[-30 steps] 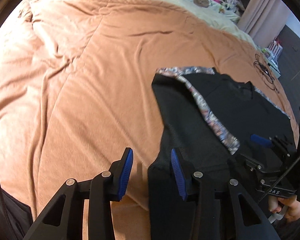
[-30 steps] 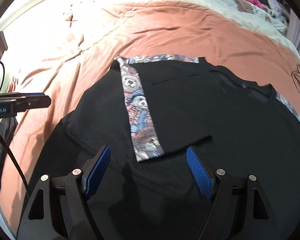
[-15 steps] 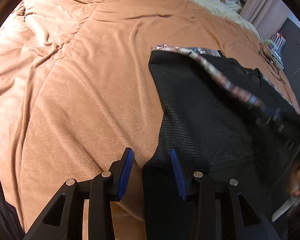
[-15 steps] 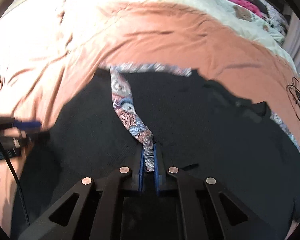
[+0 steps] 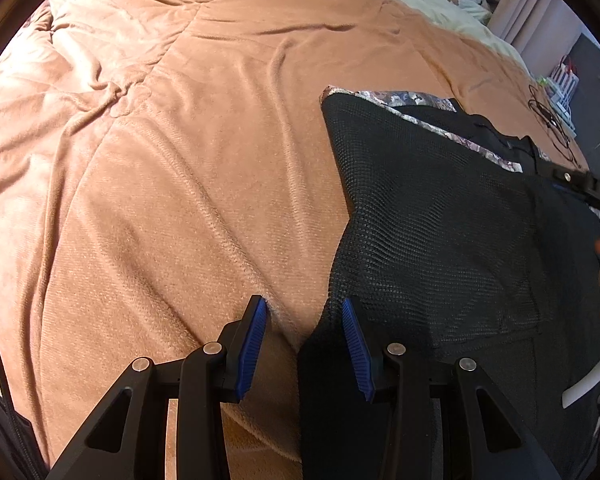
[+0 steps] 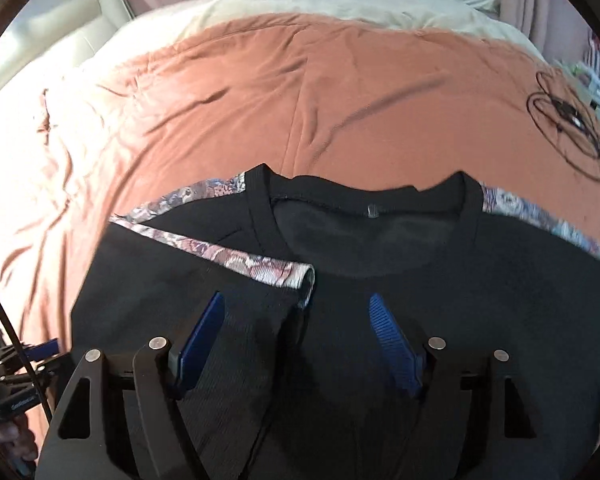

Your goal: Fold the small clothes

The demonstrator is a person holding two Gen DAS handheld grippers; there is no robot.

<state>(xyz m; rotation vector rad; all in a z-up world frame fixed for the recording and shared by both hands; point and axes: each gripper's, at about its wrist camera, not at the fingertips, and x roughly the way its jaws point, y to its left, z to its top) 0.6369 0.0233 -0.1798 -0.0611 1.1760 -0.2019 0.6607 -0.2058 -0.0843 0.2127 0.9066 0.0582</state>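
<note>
Two tools work over one black mesh T-shirt spread on the bed. Nearest, the right tool hangs over the shirt's chest with its jaws opening wide; the folded-in sleeve lies between them, untouched by either pad. That sleeve's floral-patterned trim band runs from the shoulder at left to its cuff just ahead of the right tool. The left tool stands half open at the shirt's side edge, one pad over black fabric, the other over the peach plush blanket, gripping nothing. The shirt's long axis runs away from both tools toward the collar, so the unfolded sleeve probably suits the right tool, which is nearer it.
</note>
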